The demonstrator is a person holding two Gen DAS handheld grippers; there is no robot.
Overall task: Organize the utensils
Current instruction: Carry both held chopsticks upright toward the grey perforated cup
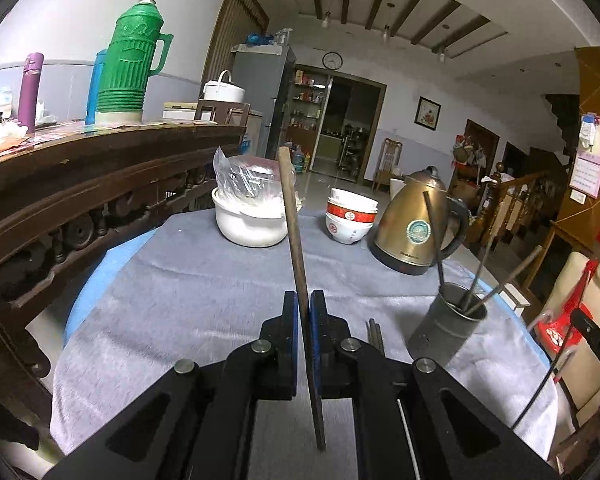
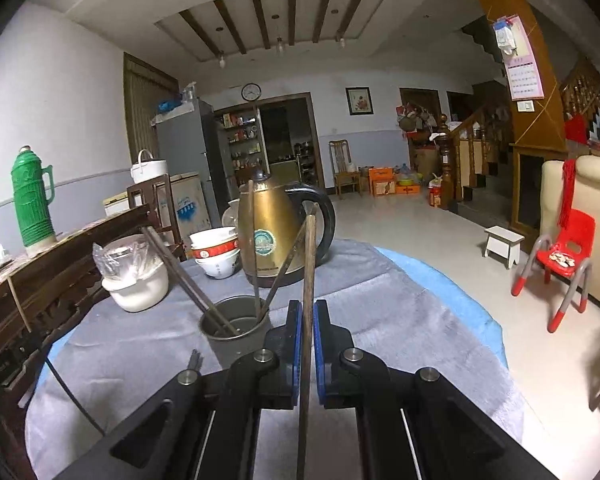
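Note:
My left gripper (image 1: 304,300) is shut on a brown wooden chopstick (image 1: 292,216) that stands nearly upright between its blue pads. A grey metal utensil cup (image 1: 446,330) sits to its right on the grey cloth, with several chopsticks leaning in it. Two more chopstick ends (image 1: 375,334) lie on the cloth between gripper and cup. My right gripper (image 2: 307,310) is shut on another brown chopstick (image 2: 309,260), also upright. The same cup (image 2: 236,330) stands just left of and in front of the right gripper.
A brass electric kettle (image 1: 414,228), stacked red-and-white bowls (image 1: 350,216) and a white pot (image 1: 248,224) with a plastic bag stand at the table's far side. A dark carved sideboard (image 1: 80,200) with a green thermos (image 1: 130,64) runs along the left. A red child's chair (image 2: 560,268) stands on the floor at right.

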